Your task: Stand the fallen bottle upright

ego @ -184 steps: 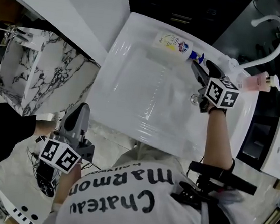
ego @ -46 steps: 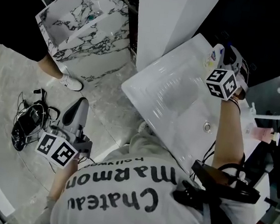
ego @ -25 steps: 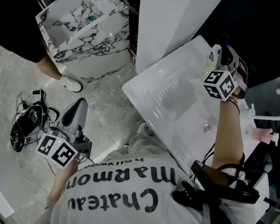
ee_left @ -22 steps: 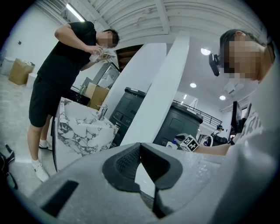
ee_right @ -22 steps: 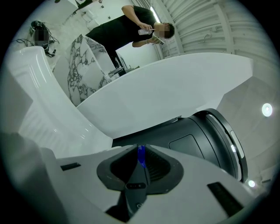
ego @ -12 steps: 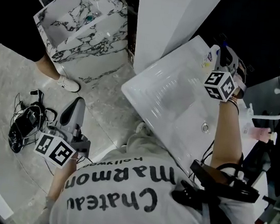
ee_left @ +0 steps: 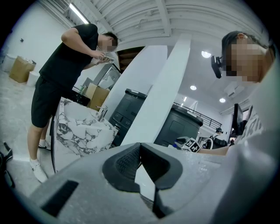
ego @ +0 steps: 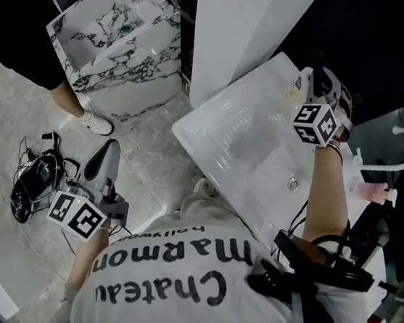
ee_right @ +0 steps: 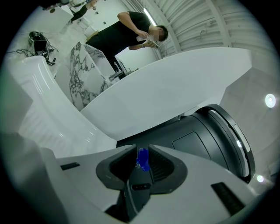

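Two tools seen. On right tool [ee_right: 141,152], jaws nearly together, pinching blue pump [ee_right: 142,160] of bottle [ego: 301,80]. Bottle body just left of tool tips in head view, at far corner of white surface [ego: 237,143]; upright or tilted, cannot tell. On left tool [ee_left: 139,146], jaws closed tip to tip, nothing between; well apart from bottle, over floor [ego: 149,147].
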`<state>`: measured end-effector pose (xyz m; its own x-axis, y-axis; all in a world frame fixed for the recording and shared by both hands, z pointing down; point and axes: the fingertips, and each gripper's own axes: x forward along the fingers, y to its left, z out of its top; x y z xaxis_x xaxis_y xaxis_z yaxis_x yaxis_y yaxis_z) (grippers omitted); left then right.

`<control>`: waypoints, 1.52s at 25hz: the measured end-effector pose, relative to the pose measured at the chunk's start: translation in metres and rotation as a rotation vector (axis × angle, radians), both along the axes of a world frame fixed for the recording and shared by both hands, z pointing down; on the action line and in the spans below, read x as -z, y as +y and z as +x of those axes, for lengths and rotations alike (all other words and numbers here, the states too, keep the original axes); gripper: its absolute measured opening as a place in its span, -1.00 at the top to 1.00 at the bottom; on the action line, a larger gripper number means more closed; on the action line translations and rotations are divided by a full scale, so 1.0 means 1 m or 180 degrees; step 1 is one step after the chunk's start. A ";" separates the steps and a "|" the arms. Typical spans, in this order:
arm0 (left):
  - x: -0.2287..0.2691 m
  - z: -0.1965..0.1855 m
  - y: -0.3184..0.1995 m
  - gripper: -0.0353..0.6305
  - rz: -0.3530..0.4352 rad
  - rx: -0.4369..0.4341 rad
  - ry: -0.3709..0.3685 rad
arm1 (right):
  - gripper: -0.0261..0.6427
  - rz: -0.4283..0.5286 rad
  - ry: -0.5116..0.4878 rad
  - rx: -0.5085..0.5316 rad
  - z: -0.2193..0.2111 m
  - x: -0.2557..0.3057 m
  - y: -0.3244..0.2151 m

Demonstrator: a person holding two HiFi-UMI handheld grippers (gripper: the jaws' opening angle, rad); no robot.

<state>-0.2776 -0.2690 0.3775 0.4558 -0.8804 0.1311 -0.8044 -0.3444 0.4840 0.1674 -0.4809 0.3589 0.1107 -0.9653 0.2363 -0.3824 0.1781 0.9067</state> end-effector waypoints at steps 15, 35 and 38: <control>0.004 0.002 0.008 0.85 0.0045 0.0037 0.0046 | 0.75 0.0015 -0.0166 0.0065 -0.002 0.008 0.006; 0.034 0.004 0.024 0.85 0.0313 -0.0027 0.0200 | 0.64 -0.0055 -0.1455 -0.0056 -0.009 0.049 0.042; 0.040 0.010 0.027 0.85 0.0383 -0.0108 0.0222 | 0.69 -0.0076 -0.1624 -0.0094 -0.010 0.053 0.055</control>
